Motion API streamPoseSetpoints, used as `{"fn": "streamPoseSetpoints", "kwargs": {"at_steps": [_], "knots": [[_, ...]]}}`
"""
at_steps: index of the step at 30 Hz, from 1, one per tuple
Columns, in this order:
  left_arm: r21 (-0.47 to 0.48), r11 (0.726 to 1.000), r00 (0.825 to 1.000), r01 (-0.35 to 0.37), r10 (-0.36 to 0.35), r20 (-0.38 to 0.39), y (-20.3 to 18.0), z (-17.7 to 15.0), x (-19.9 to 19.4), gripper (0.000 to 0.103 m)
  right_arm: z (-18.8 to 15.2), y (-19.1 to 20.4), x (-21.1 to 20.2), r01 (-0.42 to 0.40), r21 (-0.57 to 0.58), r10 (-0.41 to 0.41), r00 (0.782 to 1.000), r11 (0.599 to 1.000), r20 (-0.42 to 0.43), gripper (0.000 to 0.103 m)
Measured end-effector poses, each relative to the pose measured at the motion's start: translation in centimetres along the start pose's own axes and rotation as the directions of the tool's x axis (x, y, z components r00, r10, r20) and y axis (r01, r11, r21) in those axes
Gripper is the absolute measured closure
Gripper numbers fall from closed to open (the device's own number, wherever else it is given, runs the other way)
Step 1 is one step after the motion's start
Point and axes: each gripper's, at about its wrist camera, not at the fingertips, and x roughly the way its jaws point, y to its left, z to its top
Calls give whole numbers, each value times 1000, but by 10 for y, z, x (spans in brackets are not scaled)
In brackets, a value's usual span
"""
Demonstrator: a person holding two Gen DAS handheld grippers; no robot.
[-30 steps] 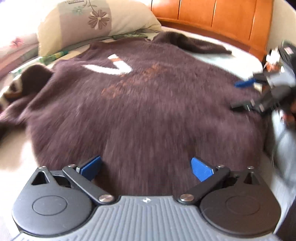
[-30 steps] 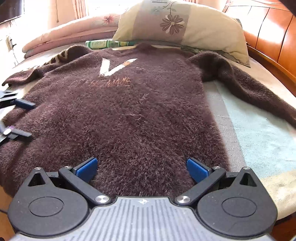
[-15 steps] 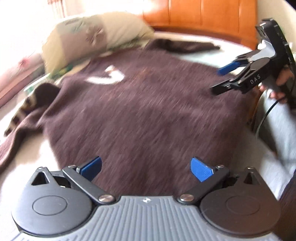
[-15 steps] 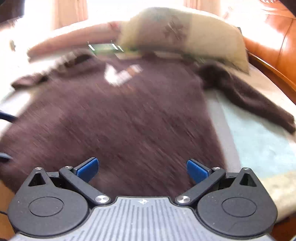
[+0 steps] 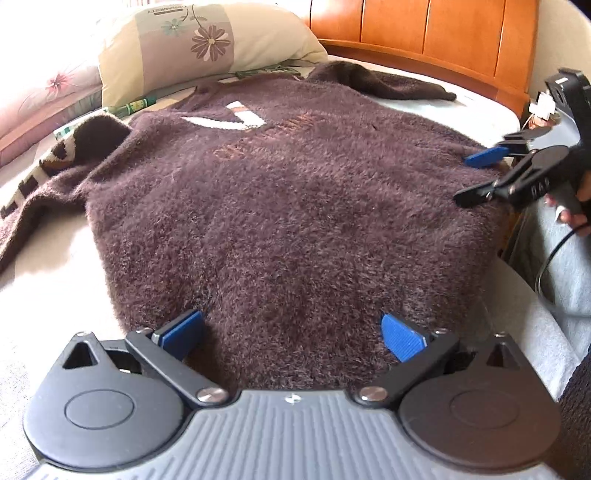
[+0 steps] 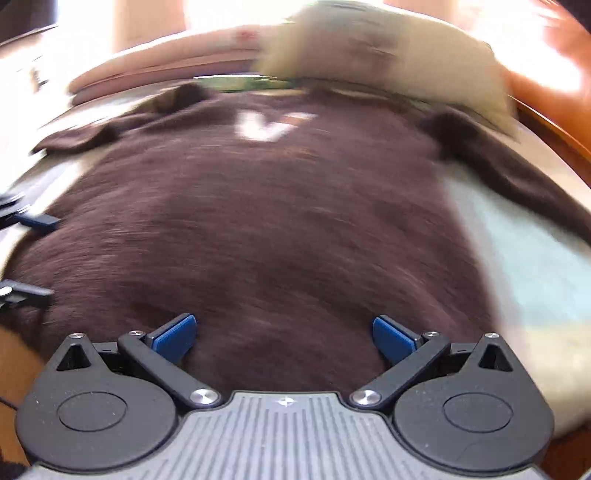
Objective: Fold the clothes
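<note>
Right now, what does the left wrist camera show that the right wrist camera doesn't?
Only the left wrist view shows the right gripper from the side, open over the sweater's edge, with the hand holding it, plus the patterned sleeve and the wooden headboard in sharp detail. Only the right wrist view, which is blurred, shows the left gripper open at its left edge. Both show the brown sweater lying flat on the bed and the floral pillow beyond it.

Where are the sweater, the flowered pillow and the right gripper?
brown sweater point(image 5: 288, 206): left wrist view, middle of the chest.
flowered pillow point(image 5: 207, 40): left wrist view, on its brown flower print.
right gripper point(image 5: 476, 177): left wrist view, midway between its fingertips, over the sweater's side edge.
</note>
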Motion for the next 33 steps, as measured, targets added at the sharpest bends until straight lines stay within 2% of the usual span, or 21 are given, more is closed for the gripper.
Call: {"fn": "streamPoseSetpoints", "kwargs": {"at_steps": [5,8,9,13,18,21,23,26,30,33], "knots": [[-1,1000,1000,-7,7,-9,0,0,-1,1,-15,-31,-12,88,132,-80,995,987,-66,0],[1,1000,1000,-6,6,5,-1,11,-9,1,-14,-27,-20,106,133,-97,992,985,-76,0],[4,1000,999,-1,0,37,0,17,-11,1,-11,-24,-22,108,122,-100,993,987,-65,0],[-28,999,992,16,-12,127,17,48,-9,1,17,-18,-17,65,57,-65,998,996,-1,0],[-84,996,980,12,5,197,44,98,20,1,63,-4,20,-6,-31,7,999,1000,37,0],[-157,987,984,36,-8,178,71,123,50,1,83,3,57,-13,-59,13,1000,998,1,0],[-215,975,987,52,-17,162,88,136,71,1,84,3,72,-17,-50,16,1000,999,-20,0],[-337,940,993,52,-12,119,111,135,99,1,78,2,79,-14,-40,14,1000,999,-5,0],[-312,950,995,-12,42,89,110,110,105,1,61,-5,68,-37,-34,39,998,999,52,0],[-287,956,998,-59,66,13,108,110,93,1,56,-9,63,-46,-36,48,997,998,67,0]]}}
